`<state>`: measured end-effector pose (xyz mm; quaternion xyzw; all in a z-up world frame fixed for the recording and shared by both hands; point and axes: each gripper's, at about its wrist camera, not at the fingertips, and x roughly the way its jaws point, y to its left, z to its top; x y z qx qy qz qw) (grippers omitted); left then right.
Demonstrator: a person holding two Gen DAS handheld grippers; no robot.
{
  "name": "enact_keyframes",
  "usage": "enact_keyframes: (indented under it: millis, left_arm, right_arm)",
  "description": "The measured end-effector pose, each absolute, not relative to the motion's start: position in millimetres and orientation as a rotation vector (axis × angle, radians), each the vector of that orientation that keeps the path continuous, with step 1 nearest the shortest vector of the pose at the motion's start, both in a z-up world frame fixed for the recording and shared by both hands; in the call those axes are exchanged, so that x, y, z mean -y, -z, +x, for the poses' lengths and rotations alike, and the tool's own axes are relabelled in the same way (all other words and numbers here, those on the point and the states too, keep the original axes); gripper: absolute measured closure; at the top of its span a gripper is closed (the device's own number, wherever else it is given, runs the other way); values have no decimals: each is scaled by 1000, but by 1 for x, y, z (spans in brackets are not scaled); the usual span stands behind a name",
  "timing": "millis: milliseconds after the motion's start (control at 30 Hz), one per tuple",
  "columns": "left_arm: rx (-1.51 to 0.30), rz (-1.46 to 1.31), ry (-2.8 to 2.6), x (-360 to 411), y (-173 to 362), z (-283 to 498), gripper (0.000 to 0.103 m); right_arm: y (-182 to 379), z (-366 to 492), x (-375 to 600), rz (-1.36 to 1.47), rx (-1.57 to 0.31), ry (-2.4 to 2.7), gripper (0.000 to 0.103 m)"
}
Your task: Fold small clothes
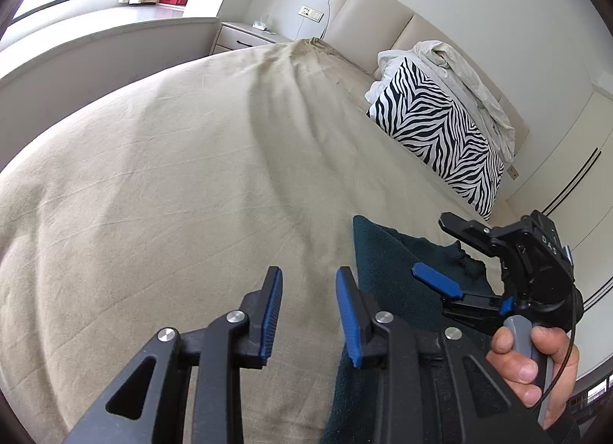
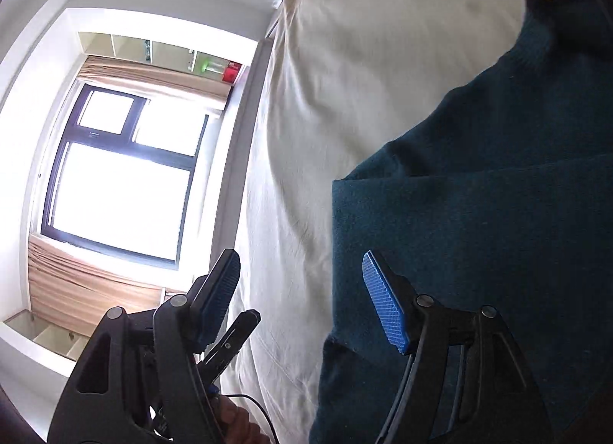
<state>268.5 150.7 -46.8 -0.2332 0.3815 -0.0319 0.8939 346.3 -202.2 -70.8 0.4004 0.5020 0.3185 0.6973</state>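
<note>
A dark teal knitted sweater lies on the beige bed sheet, one layer folded over with a straight edge. My left gripper hovers at the sweater's left edge, jaws apart with only the sheet showing in the gap. My right gripper is over the sweater to the right, held by a hand, its jaws wide apart and empty. In the right wrist view, the right gripper is open over the boundary between the sheet and the sweater. Neither gripper's pads press on the cloth.
A zebra-print pillow and a crumpled pale duvet lean against the padded headboard. A nightstand stands beside the bed. A bright window with curtains is across the room. Wide bare sheet lies to the left.
</note>
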Motion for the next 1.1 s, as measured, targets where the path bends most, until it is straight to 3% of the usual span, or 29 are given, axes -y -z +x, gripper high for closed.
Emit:
enact_keyframes:
  millis: [267, 533, 667, 800, 1033, 1100]
  left_arm:
    - [-789, -499, 68, -159, 47, 274, 60]
    - [-751, -495, 59, -158, 46, 269, 56]
    - [-767, -483, 169, -138, 50, 275, 46]
    - [-767, -393, 317, -91, 53, 284, 27]
    - [-890, -258, 340, -43, 100, 304, 25]
    - [-907, -272, 352, -46, 103, 306, 26]
  right_arm:
    - [108, 375, 139, 927, -1229, -696, 38]
    - [111, 317, 154, 982, -1229, -782, 38]
    - [123, 274, 170, 973, -1271, -823, 38]
    - [102, 249, 213, 975, -1132, -817, 37]
    - [111, 290, 308, 1151, -914, -526, 37]
    - [130, 291, 343, 1240, -863, -468, 45]
